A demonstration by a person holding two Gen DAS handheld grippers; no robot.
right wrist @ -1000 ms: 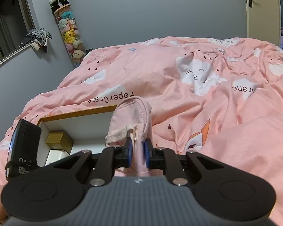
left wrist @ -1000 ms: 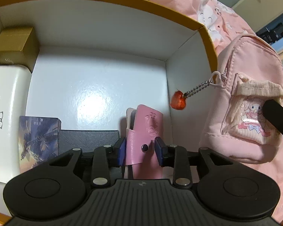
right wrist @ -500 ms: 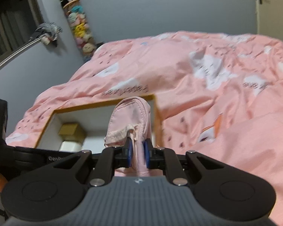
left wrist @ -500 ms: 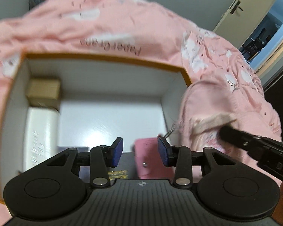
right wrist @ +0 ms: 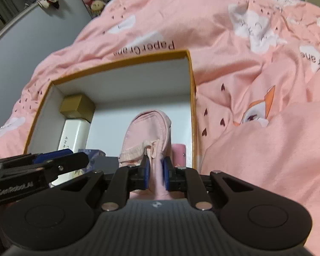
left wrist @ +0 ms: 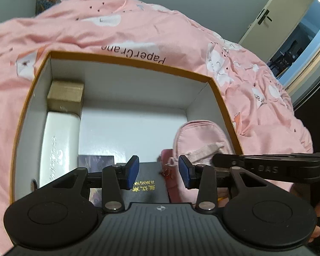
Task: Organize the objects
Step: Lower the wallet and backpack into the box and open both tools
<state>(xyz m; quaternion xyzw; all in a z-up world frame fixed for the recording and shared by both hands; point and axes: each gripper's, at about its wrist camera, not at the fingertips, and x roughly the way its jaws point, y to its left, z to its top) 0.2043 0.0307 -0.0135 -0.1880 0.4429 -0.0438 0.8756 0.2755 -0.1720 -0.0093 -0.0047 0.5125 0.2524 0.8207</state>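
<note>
While my right gripper (right wrist: 156, 176) pinches the pink mini backpack (right wrist: 148, 136) inside the orange-rimmed box (right wrist: 121, 60), my left gripper (left wrist: 159, 171) hangs open, holding nothing.

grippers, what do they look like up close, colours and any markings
Both are matte black plastic. The left gripper and the right gripper each have a ribbed body, two round discs, scissor-like linkage arms with silver rivets, and blue pads on the jaws. White lettering runs along their sides. No sleeves are visible.
</note>
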